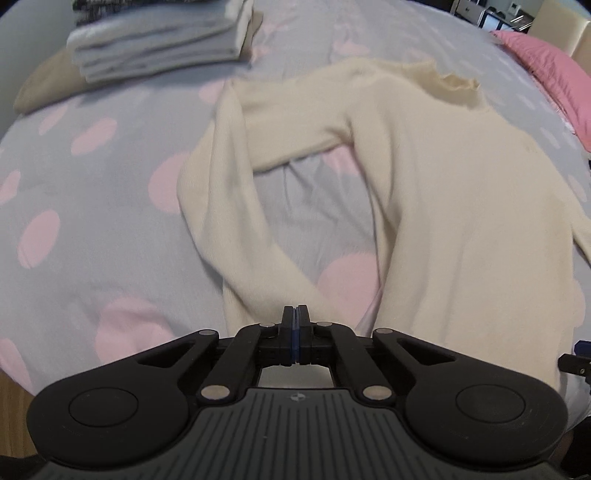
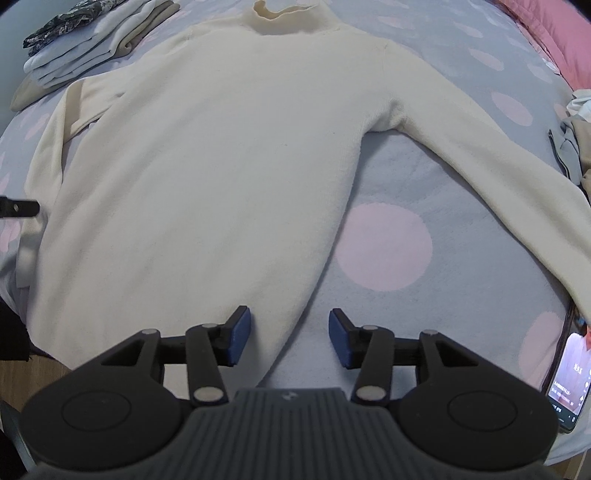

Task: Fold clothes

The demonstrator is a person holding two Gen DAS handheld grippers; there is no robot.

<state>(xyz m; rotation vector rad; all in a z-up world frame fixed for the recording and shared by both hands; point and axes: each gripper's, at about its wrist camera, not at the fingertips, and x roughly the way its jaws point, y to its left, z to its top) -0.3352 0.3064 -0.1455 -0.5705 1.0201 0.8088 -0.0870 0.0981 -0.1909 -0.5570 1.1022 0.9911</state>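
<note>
A cream turtleneck sweater (image 2: 207, 177) lies flat on the bed, collar (image 2: 284, 14) at the far side. Its left sleeve (image 1: 229, 206) is bent back toward the near edge, and its right sleeve (image 2: 491, 173) stretches out to the right. My left gripper (image 1: 295, 325) is shut just above the left sleeve's cuff end; whether cloth is pinched between the pads is hidden. My right gripper (image 2: 290, 338) is open over the sweater's lower right hem corner, jaws on either side of the hem edge.
A stack of folded clothes (image 1: 155, 40) sits at the far left of the bed, also in the right wrist view (image 2: 88, 48). A pink pillow (image 1: 554, 70) lies far right. Loose garments (image 2: 572, 147) and a lit phone (image 2: 569, 380) lie at the right edge.
</note>
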